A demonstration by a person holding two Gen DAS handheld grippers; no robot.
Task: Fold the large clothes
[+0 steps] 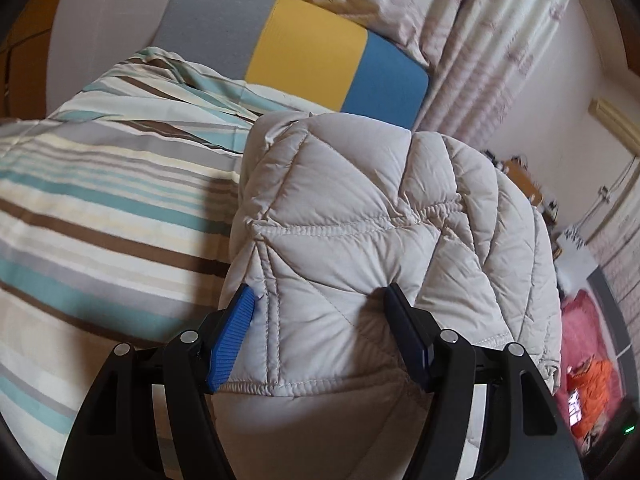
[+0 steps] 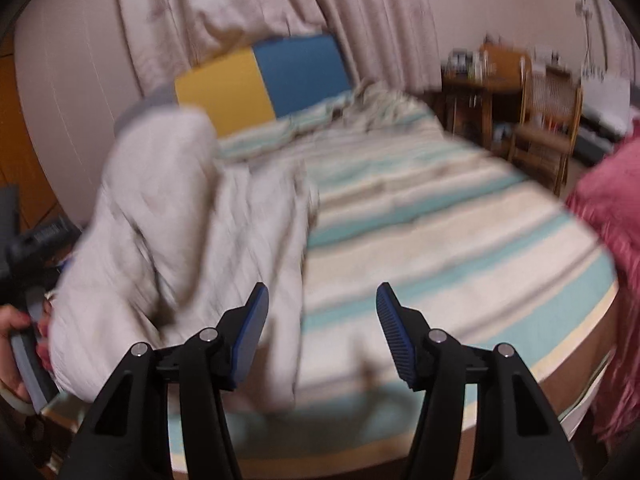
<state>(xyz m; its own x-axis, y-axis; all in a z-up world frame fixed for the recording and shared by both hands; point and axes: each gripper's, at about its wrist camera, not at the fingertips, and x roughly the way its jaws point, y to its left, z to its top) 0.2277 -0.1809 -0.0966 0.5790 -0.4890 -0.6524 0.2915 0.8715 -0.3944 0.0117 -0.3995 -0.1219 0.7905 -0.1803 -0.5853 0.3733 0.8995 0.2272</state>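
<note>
Left wrist view: my left tool has a thick fold of the pale quilted jacket bunched between its pads, jaws about half apart and pressing in on it, lifting it over the striped bed. Right wrist view is blurred, but my right tool looks half open with nothing in it, hovering above the bed's near edge beside the jacket. I judge the folding is midway: the jacket is doubled over, not yet laid flat and squared. No brand, label or writing can be read.
</note>
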